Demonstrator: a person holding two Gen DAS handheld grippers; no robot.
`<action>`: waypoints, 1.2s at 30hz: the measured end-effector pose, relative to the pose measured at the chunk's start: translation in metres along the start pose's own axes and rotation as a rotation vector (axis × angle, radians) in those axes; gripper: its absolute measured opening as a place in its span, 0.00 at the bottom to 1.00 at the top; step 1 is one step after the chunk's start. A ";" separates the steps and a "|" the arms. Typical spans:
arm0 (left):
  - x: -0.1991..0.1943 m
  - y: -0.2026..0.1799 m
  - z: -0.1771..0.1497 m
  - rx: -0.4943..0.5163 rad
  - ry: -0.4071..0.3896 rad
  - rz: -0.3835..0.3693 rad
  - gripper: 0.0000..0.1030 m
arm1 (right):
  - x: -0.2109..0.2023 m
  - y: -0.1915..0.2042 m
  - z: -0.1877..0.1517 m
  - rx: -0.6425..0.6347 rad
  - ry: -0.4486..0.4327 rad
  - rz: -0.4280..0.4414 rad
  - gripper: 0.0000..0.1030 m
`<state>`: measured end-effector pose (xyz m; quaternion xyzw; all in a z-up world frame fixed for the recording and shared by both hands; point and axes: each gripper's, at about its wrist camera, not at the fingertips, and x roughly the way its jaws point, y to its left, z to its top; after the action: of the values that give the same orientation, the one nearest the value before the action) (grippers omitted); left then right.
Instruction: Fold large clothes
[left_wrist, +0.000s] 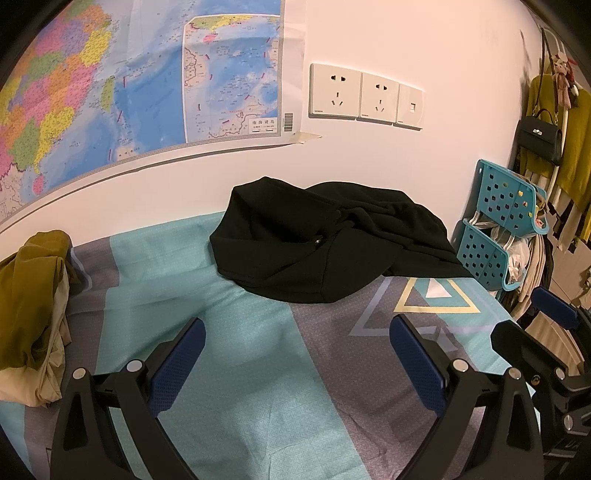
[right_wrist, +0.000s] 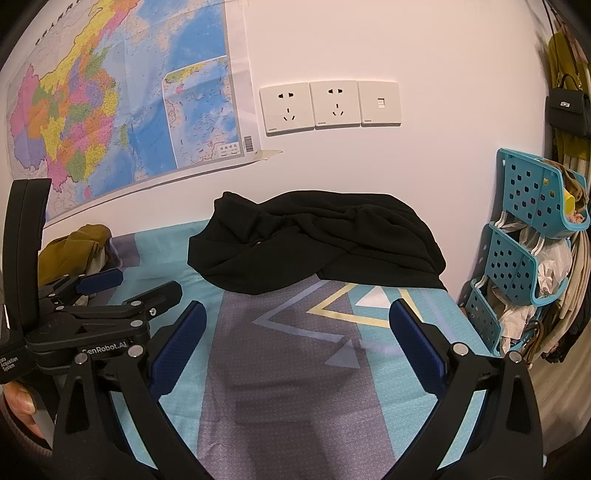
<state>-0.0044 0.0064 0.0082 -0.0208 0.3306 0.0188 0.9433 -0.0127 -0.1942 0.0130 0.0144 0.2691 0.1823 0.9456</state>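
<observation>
At about nine o'clock in the left wrist view, a heap of olive and beige clothes (left_wrist: 33, 306) sits at the left edge of the bed (left_wrist: 236, 369), well apart from the work; if the garment is spread wide toward that side, a sleeve could drag over the heap and tangle with it. The left gripper (left_wrist: 297, 336) hangs over the patterned sheet with its jaws wide open and nothing between them. At twelve o'clock from it lies the black garment (left_wrist: 325, 240), bunched in a twisted mound against the wall (left_wrist: 406, 166), with folds crossing one another so that hem, sleeves and collar cannot be told apart. That is the main risk, I judge: a pinch taken blindly could catch several layers at once or an inner fold, and lifting would then tighten the twist instead of opening it. The right gripper (right_wrist: 297, 332) also stands open and empty, short of the garment, which lies at twelve o'clock in its view. The two grippers sit near each other, so reaching for the same spot could knock them together. At three o'clock, the blue perforated racks (right_wrist: 517, 258) stand just beside the bed, where a swung sleeve could snag.
</observation>
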 end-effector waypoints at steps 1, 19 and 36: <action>0.000 0.000 -0.001 0.000 -0.001 0.000 0.94 | -0.001 0.000 0.000 0.003 0.000 0.003 0.95; 0.008 0.001 -0.001 -0.002 0.018 0.003 0.94 | 0.004 0.003 -0.002 -0.005 0.007 0.008 0.95; 0.062 0.036 0.005 -0.063 0.114 0.079 0.94 | 0.097 0.009 0.046 -0.224 0.103 0.041 0.95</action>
<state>0.0452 0.0443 -0.0277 -0.0387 0.3838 0.0652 0.9203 0.0841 -0.1488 0.0043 -0.0953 0.2950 0.2312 0.9222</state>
